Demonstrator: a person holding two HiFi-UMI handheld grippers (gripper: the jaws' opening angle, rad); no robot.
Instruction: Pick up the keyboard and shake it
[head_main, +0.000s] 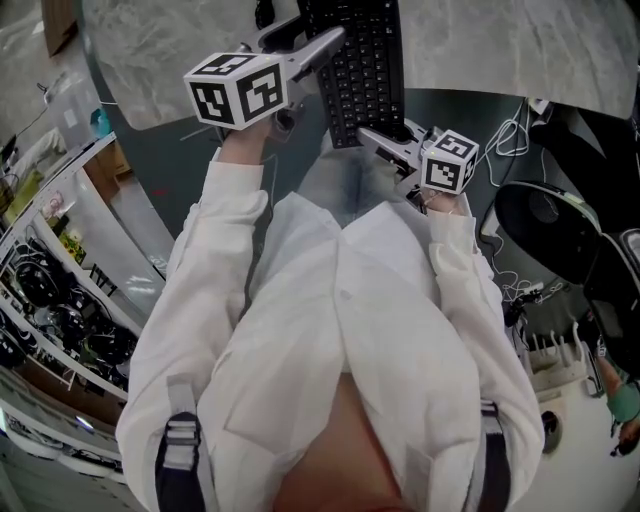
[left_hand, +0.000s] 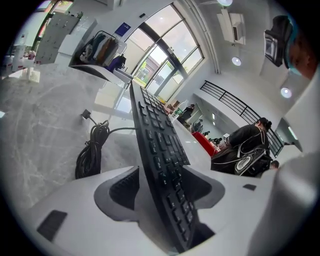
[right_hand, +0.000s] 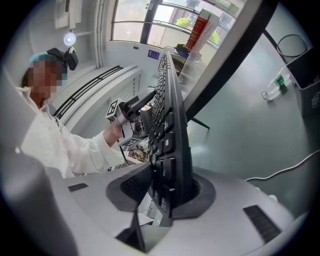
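Presently, the left claw (left_hand: 162, 192) stood wide apart with the keyboard (left_hand: 154, 132) passing between its jaws. A gap showed at each pad, so it gripped nothing. The right claw (right_hand: 161, 195) was clamped on the keyboard's near end, keys against one pad. From that clamp the keyboard ran out past the table (head_main: 500, 45) edge, keys facing the head view. Its cable (left_hand: 90, 150) lay coiled on the tabletop beside it. Risk, as judged: with one end alone pinched, a shake could let the keyboard pivot or slide out of the right claw, more so if the left claw closed off-centre. The coiled cable could drag or snag. Not resolved: the far end was cut off at the top of the head view, so whether it rested on the table could not be told. Where the cable joined the keyboard was hidden.
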